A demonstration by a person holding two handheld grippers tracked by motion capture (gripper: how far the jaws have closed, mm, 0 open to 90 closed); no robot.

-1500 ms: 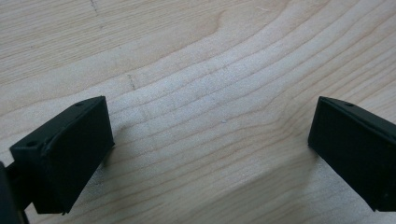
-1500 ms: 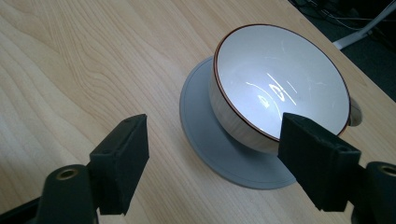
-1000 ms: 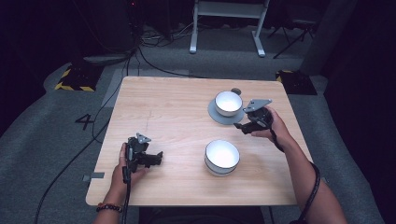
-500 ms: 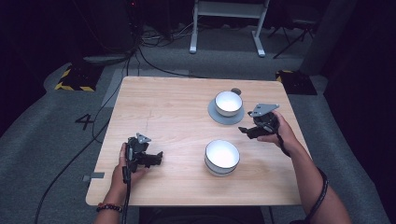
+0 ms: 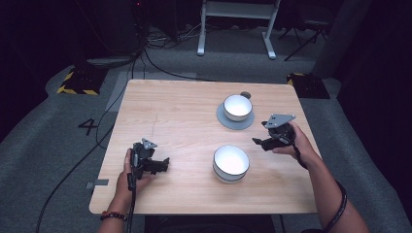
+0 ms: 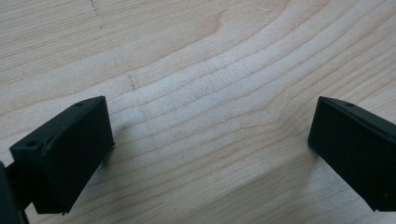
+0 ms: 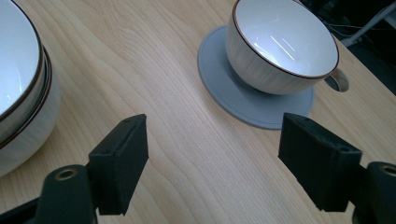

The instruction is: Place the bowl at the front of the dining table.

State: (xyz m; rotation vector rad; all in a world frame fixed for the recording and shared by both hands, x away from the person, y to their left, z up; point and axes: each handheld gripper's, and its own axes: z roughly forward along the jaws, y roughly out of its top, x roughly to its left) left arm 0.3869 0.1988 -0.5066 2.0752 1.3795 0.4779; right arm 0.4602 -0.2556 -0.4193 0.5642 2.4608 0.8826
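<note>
Cup [image 7: 280, 46] glossy white, round | saucer [image 7: 224, 88] matte grey | right hand-held gripper [image 7: 212, 158] wide, empty | left hand-held gripper [image 6: 210, 149] wide

Reading legible marks | showing one numeral "4" [image 5: 89, 127] in dark strokes, lying on the grey floor [image 5: 53, 145] left of the table [image 5: 160, 107] | showing yellow-and-black hazard striping [image 5: 74, 90] on a floor plate farther back, bearing no lettering | finding no brand or label elsewhere
</note>
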